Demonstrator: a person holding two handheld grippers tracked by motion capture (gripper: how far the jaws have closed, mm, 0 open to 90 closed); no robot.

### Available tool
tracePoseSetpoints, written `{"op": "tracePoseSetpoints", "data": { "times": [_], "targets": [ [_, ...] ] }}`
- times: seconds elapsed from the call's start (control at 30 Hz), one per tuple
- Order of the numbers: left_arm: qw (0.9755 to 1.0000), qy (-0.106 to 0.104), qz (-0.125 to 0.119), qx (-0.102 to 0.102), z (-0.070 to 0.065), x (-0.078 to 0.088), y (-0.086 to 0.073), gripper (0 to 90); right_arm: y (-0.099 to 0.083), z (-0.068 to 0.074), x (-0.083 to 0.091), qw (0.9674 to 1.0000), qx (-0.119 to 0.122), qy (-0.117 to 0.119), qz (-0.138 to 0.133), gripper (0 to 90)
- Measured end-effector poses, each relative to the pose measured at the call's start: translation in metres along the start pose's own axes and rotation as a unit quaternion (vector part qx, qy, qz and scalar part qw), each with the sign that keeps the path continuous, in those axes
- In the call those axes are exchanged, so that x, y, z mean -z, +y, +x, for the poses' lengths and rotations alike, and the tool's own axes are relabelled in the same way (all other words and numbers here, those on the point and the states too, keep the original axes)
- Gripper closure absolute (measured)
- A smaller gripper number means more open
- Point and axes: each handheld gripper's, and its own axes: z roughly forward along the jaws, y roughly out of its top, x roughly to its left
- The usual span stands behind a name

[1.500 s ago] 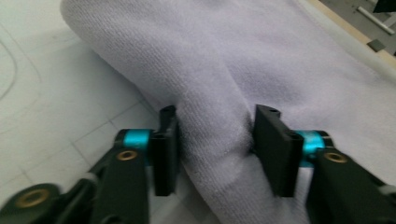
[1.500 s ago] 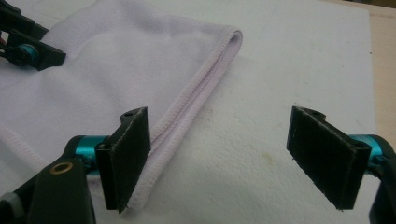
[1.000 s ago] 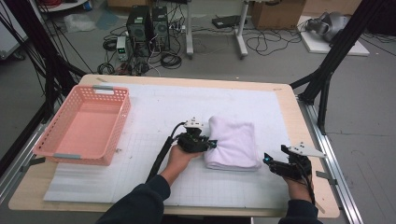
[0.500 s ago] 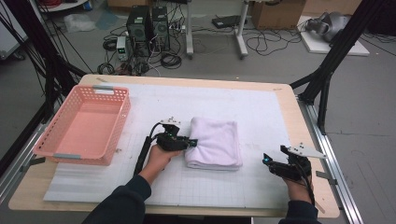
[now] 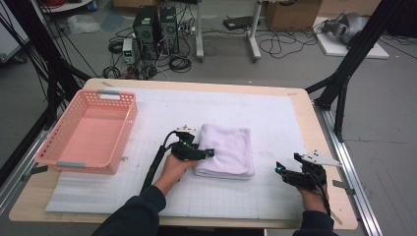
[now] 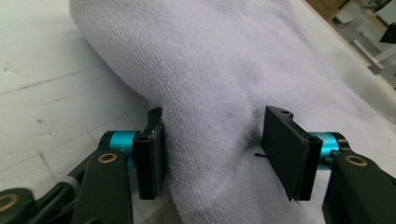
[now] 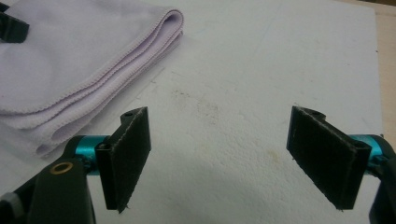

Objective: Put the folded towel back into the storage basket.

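My left claw has just been opening, its jaws now loose around the folded towel. My right claw gapes empty, near right. Lifting carelessly could snag the towel and undo its folds.

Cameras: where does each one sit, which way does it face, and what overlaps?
High view: above the person's side, facing forward and down on the table; both forearms, left tool, right tool.
Left gripper view: on the left tool, along jaws straddling the folded towel.
Right gripper view: on the right tool, open jaws over the white mat.
Shared: the towel.
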Motion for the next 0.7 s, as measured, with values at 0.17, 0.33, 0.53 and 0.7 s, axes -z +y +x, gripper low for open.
{"op": "tracePoseSetpoints", "data": {
  "times": [0.17,0.33,0.53,0.7],
  "targets": [
    [0.9997,-0.018,-0.008,-0.014,0.003,0.003,0.001,69.8,0.001,0.000,-0.001,1.0000,0.002,0.001,-0.001,20.7],
    [0.9970,-0.041,-0.046,-0.046,0.003,0.017,0.006,71.4,0.001,-0.001,-0.001,1.0000,-0.003,0.001,0.000,20.7],
    [0.9814,-0.072,-0.087,-0.156,-0.002,0.043,0.016,71.5,0.001,-0.001,-0.001,1.0000,-0.001,0.000,0.000,20.7],
    [0.9755,-0.070,-0.102,-0.182,0.001,0.069,0.030,71.6,0.001,0.000,0.000,1.0000,-0.001,0.000,0.000,20.7]
  ]
}}
